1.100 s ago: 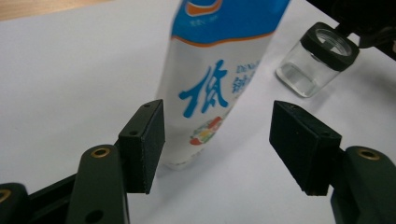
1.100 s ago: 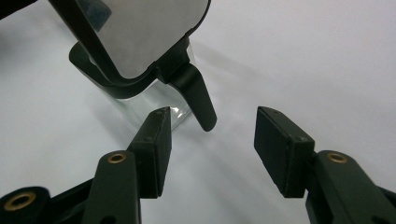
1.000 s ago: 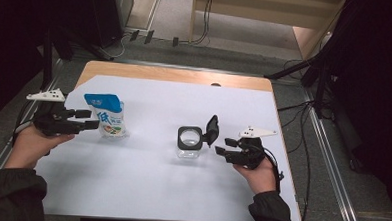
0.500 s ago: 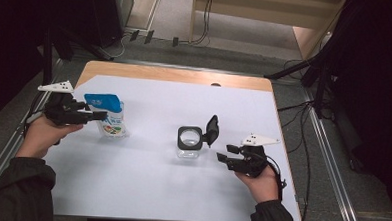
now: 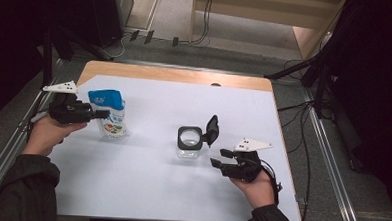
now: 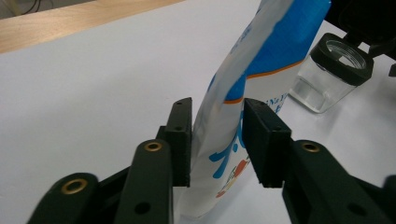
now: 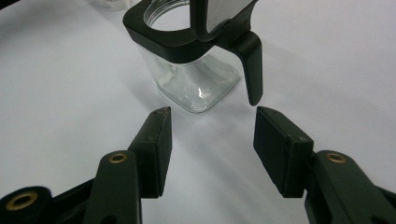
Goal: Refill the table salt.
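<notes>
A blue and white stand-up pouch [image 5: 108,115] stands at the left of the white table [image 5: 145,198]. My left gripper [image 5: 103,113] holds it from the left. In the left gripper view the pouch [image 6: 224,116] sits between both jaws, which press on its sides. A clear glass jar [image 5: 189,144] with a black collar stands mid-table, its black flip lid [image 5: 212,130] raised. My right gripper [image 5: 219,157] is open just right of and nearer than the jar. In the right gripper view the jar [image 7: 191,79] lies just beyond the open gripper [image 7: 210,116], nothing between the jaws.
The table's wooden far edge [image 5: 185,76] is bare. Metal rails [image 5: 331,166] run along both sides of the table. Cables [image 5: 299,107] trail on the floor to the right, and dark stands rise at the far left and right.
My left gripper has shifted slightly away from the person and stays at the pouch. The right gripper has drawn back a little from the jar toward the near edge. Pouch and jar have not moved.
</notes>
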Motion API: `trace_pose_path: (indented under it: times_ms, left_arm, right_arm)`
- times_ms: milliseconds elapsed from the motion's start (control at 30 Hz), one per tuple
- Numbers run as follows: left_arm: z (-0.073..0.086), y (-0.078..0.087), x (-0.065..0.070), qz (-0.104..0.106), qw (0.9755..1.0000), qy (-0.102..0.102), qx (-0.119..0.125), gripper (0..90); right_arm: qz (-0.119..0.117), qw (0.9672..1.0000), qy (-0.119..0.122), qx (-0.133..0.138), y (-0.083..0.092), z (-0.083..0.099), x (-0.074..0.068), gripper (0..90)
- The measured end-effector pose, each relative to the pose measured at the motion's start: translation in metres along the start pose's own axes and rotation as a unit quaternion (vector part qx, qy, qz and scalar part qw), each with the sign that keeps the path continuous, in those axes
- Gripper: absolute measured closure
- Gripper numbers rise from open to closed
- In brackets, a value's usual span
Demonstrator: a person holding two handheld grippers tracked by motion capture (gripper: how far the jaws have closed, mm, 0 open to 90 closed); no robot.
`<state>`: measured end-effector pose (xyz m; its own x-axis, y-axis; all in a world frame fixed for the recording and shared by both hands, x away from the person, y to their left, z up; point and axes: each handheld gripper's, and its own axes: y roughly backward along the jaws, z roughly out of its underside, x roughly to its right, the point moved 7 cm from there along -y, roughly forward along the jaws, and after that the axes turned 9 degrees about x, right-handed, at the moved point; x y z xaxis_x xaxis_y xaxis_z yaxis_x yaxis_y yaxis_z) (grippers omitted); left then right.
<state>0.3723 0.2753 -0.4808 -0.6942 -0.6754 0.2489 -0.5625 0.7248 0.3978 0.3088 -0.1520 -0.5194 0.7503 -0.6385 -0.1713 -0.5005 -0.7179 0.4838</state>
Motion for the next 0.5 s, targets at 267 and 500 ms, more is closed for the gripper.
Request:
trace_pose_path:
  times_ms: [267, 500]
  left_arm:
    - [0.000, 0.003, 0.008, 0.014, 0.9998, -0.006, -0.010, 79.3]
    - [0.001, 0.004, 0.015, 0.025, 0.9995, 0.001, -0.018, 83.5]
  right_arm:
    - [-0.003, 1.0000, 0.001, 0.001, -0.002, -0.002, 0.000, 48.2]
    - [-0.007, 1.0000, 0.001, 0.000, -0.004, -0.003, -0.001, 48.5]
